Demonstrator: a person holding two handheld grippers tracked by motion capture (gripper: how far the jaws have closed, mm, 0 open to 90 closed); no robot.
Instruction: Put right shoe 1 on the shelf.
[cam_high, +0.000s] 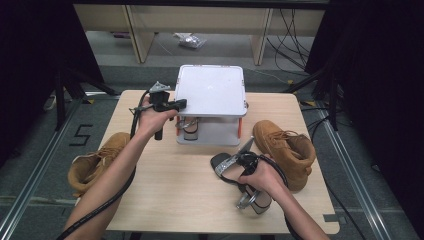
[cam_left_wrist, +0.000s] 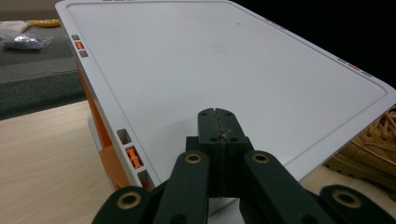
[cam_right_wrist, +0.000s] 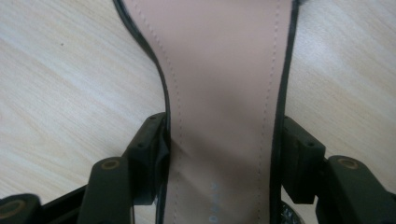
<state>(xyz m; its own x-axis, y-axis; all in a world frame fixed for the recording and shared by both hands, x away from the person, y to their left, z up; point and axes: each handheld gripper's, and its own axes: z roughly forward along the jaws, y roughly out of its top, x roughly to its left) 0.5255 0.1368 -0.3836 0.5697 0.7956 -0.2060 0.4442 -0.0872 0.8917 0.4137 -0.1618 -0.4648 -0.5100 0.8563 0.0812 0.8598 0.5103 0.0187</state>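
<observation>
Sandal (cam_high: 226, 164) sits near the desk's (cam_high: 175, 200) right front edge in the high view, the right gripper (cam_high: 248, 161) on it. Left gripper (cam_left_wrist: 218, 122), jaws pressed together and empty, holds the white box lid (cam_left_wrist: 224, 70) up. Right gripper view: pads (cam_right_wrist: 152, 154) squeeze the sandal's insole; I'd judge it's mid-grasp, and lifting into the box comes next.

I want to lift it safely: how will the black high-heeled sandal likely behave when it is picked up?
The sandal is probably light. Its narrow insole looks stiff, so it should not flop. The right gripper straddles the waist only, so the heel end may swing down.
</observation>
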